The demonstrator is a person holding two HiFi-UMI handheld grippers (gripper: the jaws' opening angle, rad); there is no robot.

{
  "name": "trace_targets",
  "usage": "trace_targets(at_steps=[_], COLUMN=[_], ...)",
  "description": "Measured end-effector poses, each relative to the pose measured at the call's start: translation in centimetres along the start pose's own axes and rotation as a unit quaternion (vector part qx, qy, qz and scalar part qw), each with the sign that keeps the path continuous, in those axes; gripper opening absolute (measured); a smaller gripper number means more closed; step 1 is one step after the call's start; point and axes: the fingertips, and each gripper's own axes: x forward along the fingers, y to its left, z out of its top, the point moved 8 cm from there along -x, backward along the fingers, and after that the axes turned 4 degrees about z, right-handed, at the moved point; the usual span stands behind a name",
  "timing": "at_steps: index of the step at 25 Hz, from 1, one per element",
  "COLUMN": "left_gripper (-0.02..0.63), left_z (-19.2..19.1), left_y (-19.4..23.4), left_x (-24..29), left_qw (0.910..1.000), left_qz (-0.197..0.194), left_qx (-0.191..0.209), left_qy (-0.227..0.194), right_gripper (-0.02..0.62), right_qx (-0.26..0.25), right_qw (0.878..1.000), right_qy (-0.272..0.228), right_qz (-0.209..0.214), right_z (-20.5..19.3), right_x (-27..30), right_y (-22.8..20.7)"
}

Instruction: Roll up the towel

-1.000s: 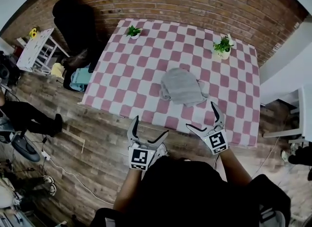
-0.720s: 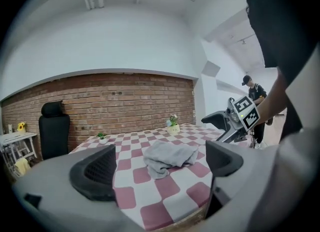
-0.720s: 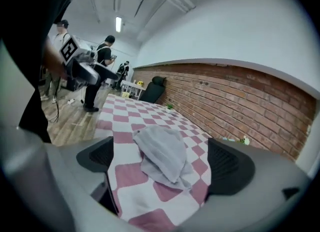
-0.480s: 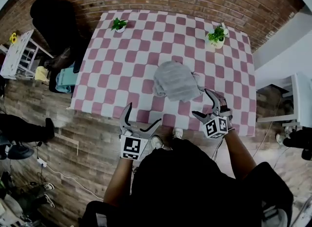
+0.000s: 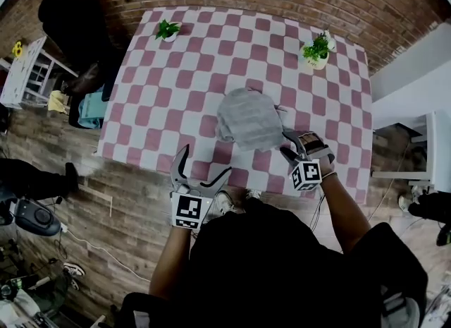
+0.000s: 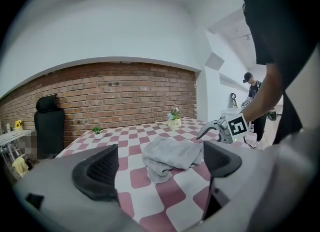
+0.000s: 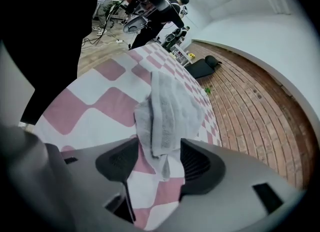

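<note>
A crumpled grey towel (image 5: 250,118) lies on the pink-and-white checked table (image 5: 176,94), toward its near right part. My right gripper (image 5: 285,143) is at the towel's near right corner, pointing down at it. Its jaws are closing, and in the right gripper view (image 7: 159,163) a hanging corner of the towel (image 7: 167,111) sits between the pads with a little gap showing on each side. My left gripper (image 5: 204,163) hovers at the table's front edge, left of the towel (image 6: 170,153). Its jaws (image 6: 160,171) stand wide, easing inward with nothing between them.
Two small potted plants (image 5: 167,30) (image 5: 318,50) stand at the table's far corners. A black chair (image 5: 70,23) and a white shelf (image 5: 21,73) are at the left by the brick wall. White furniture (image 5: 423,143) stands to the right. A person's legs (image 5: 35,178) show at the far left.
My right gripper has dropped forward to the towel's near right corner, rolled over, and its jaws have narrowed. The left gripper has edged toward the table's front edge.
</note>
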Motion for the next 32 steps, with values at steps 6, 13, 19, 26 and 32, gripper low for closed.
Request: trace_targets(at_steps=[6, 13, 19, 26, 32], left_gripper=[0.521, 0.515, 0.514, 0.506, 0.469], left_z=[0.6, 0.5, -0.4, -1.5, -1.4], left_y=[0.2, 0.0, -0.7, -2.0, -4.3], left_x=[1.0, 1.6, 2.1, 3.8, 6.4], left_qw=[0.9999, 0.9997, 0.9996, 0.9984, 0.9971], left_qz=[0.013, 0.021, 0.007, -0.025, -0.049], left_qx=[0.001, -0.001, 0.008, -0.003, -0.005], left_qy=[0.003, 0.008, 0.024, 0.052, 0.057], right_gripper=[0.119, 0.032, 0.029, 0.027, 0.026], right_qx=[0.006, 0.034, 0.03, 0.007, -0.006], right_qw=[0.999, 0.998, 0.999, 0.994, 0.986], right_qy=[-0.008, -0.022, -0.037, -0.078, -0.113], right_qz=[0.033, 0.041, -0.008, -0.079, -0.124], right_z=[-0.6, -0.4, 0.9, 4.7, 8.7], right_x=[0.7, -0.4, -2.8, -5.3, -6.9], right_y=[-0.6, -1.1, -3.7, -8.4, -12.3])
